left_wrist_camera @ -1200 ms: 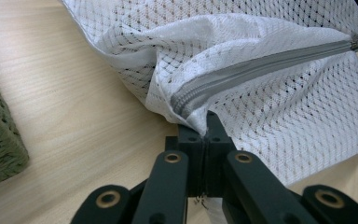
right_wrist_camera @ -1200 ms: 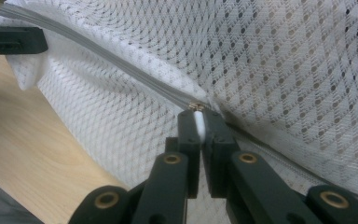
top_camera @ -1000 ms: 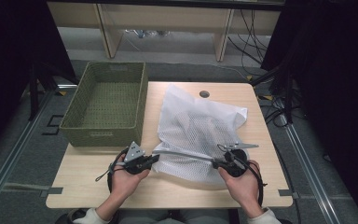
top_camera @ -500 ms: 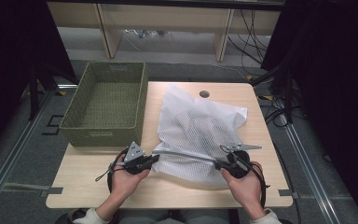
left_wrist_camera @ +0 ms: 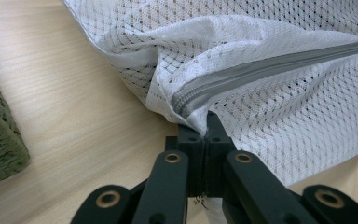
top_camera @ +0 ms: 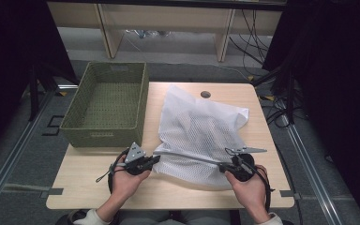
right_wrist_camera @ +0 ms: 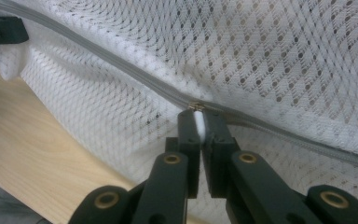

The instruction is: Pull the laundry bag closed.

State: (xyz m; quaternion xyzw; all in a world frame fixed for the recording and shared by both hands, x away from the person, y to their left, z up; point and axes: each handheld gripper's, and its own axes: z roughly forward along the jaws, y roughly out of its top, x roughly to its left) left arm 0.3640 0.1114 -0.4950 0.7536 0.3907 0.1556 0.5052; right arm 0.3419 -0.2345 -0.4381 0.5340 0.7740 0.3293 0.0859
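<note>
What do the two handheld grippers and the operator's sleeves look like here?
Both the left gripper and the right gripper are black, with flat linkage arms on brass-coloured pivot pins. Each carries a grey three-cornered plate on top and trails a black cable. The sleeves are white.

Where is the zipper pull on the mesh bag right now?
In the right gripper view the zipper pull sits at the right gripper's jaw tips, partway along the grey zipper of the mesh bag, near the table's front edge.
</note>
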